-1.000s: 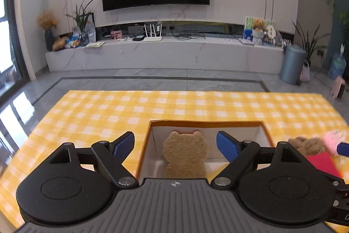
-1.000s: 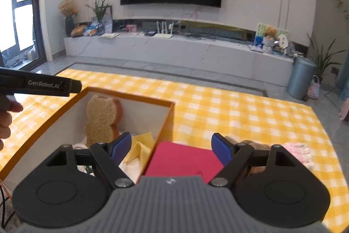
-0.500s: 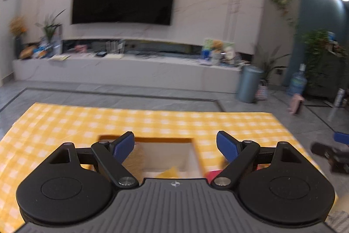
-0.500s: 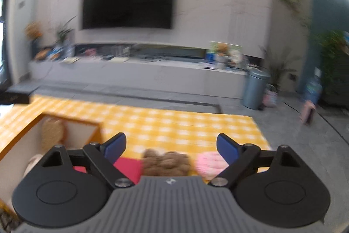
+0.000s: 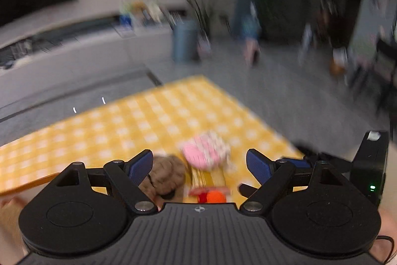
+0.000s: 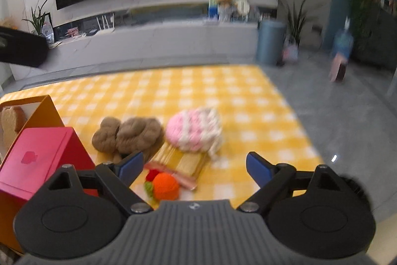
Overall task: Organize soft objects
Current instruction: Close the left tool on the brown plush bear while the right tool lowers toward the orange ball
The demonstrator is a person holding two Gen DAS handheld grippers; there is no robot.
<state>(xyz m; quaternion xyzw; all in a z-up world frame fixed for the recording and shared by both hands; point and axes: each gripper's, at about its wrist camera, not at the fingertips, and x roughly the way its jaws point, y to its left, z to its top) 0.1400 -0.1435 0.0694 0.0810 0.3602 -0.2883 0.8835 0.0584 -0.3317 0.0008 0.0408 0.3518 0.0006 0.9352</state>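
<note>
Left wrist view is motion-blurred; its left gripper (image 5: 199, 164) stands spread, empty, body hiding the toys' near edges. Ahead of the spread, empty right gripper (image 6: 194, 165) lie a brown plush (image 6: 129, 134), pink-white yarn ball (image 6: 193, 132) and orange knit ball (image 6: 165, 186); the brown plush's long axis runs crosswise.

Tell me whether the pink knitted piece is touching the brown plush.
Cannot tell. In the right wrist view the pink knitted piece and brown plush sit edge to edge, but blur hides any contact or gap.
</note>
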